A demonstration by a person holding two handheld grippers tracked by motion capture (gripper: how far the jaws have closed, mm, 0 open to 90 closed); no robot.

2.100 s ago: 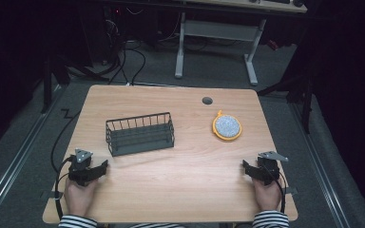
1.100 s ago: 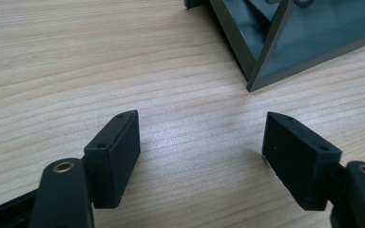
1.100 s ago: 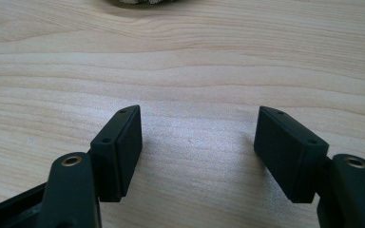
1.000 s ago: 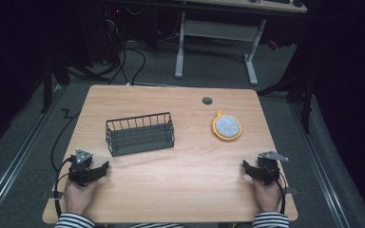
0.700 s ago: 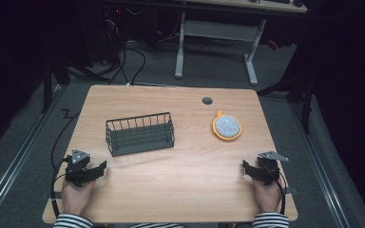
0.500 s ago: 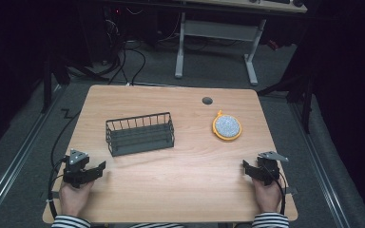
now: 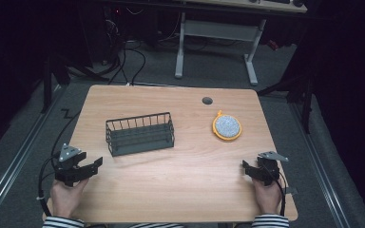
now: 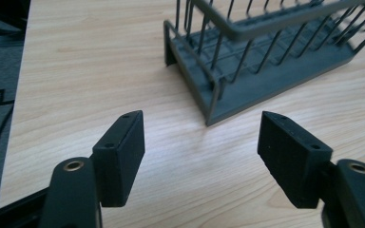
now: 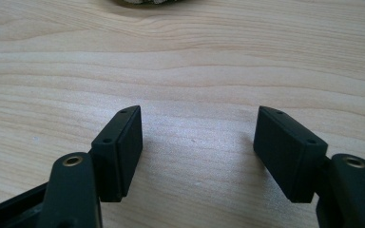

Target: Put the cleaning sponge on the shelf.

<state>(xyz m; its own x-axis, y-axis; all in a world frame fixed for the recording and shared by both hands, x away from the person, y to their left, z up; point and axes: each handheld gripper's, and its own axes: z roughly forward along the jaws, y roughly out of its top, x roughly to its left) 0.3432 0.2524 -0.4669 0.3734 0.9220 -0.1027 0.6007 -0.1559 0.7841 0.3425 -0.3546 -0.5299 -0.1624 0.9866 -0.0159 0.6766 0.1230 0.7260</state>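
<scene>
Compared with two seconds ago, the left gripper [image 7: 91, 165] has slid a little toward the worktop's left edge and turned so its jaws point more to the right, while the right gripper [image 7: 245, 168] has kept its place near the front right corner. Both sit low over the light wooden worktop [image 7: 180, 185], each held in a hand that comes in over the front edge, and both have their black jaws spread wide with nothing between them; the left gripper view [image 8: 202, 156] and the right gripper view [image 9: 197, 154] show bare wood in the gap. A dark grey wire basket [image 7: 140, 134], rectangular and empty, stands left of the worktop's middle, and in the left gripper view its near corner [image 8: 209, 90] lies just ahead of the jaws. A round orange-rimmed disc with a speckled grey face [image 7: 227, 126] lies flat toward the right edge, well apart from the basket. A small dark round hole [image 7: 207, 100] marks the worktop near its back edge.
</scene>
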